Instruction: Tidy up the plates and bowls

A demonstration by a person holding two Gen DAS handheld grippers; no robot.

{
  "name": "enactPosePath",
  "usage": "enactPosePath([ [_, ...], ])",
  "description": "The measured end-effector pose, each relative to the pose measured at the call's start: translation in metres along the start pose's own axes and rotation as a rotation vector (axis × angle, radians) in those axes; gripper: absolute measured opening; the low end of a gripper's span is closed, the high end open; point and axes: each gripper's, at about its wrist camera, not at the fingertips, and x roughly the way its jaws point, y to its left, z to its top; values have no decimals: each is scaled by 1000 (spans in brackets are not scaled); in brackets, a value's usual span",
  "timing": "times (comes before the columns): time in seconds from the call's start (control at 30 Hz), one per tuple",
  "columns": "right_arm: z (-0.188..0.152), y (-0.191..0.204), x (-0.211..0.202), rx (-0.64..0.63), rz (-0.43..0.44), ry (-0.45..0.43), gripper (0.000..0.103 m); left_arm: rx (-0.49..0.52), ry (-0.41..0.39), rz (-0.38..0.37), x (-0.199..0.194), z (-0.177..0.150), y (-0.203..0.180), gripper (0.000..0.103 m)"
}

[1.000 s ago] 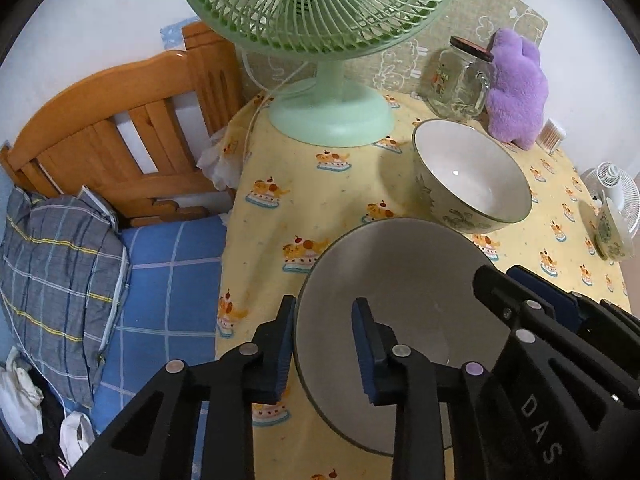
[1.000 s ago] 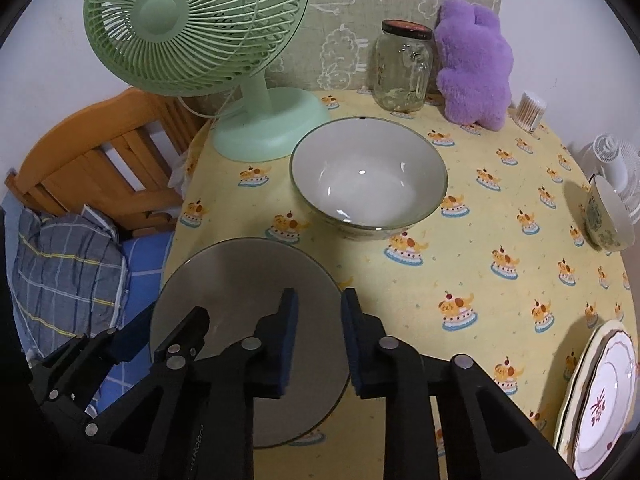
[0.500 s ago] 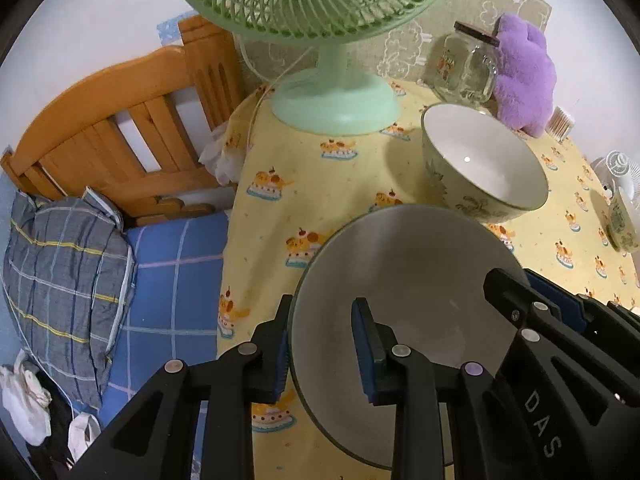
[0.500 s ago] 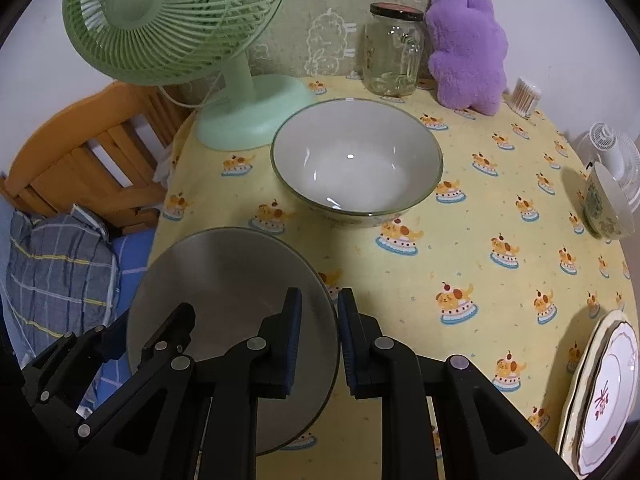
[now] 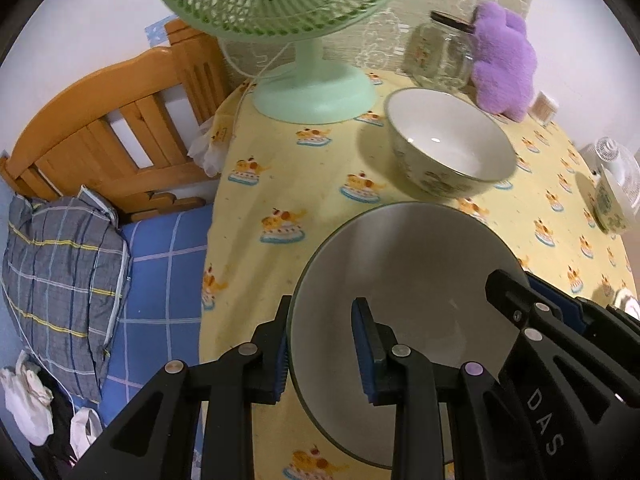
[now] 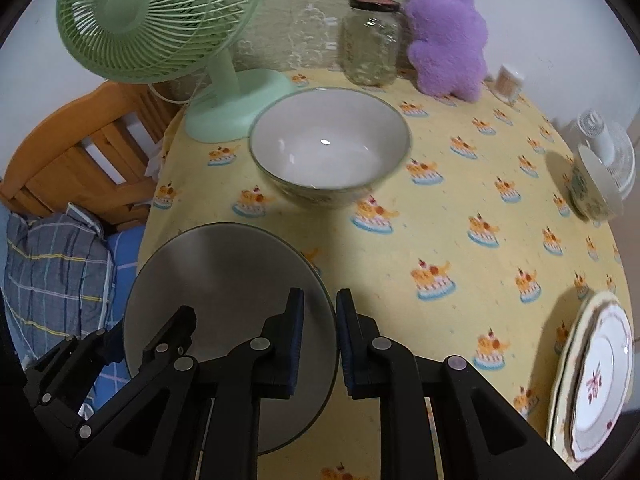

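Since the earlier frame the grey bowl has come closer to the large white bowl, which now sits nearer in both views, and the right jaws have closed a little more on the rim. The hands themselves changed place only slightly.

The grey bowl is held above the near left part of the yellow tablecloth, near the table edge beside the bed. The left gripper holds its left rim with narrow jaws, one pad inside and one outside. The right gripper pinches the right rim, the jaws almost together.

The bowl looks like glazed ceramic: stiff, rather heavy, smooth and slippery, and it can chip or break if it knocks the other bowl. The thin rim on opposite sides is a good hold, I think, kept level. A small floral bowl and stacked plates wait at the right.
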Motion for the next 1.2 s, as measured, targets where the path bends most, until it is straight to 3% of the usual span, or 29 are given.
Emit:
enactPosePath([
  [0.33,-25,-40,-34,18,-14,-8,20,12,-5,-12,-28,-22,-37,27],
  [0.63,-44,-82,-50,-16,15,22,20,-46,15,11,-44,-49,-78,27],
  [1.2,-76,-149,-53,-76,40,71,20,-71,73,46,-45,-89,-145,27],
])
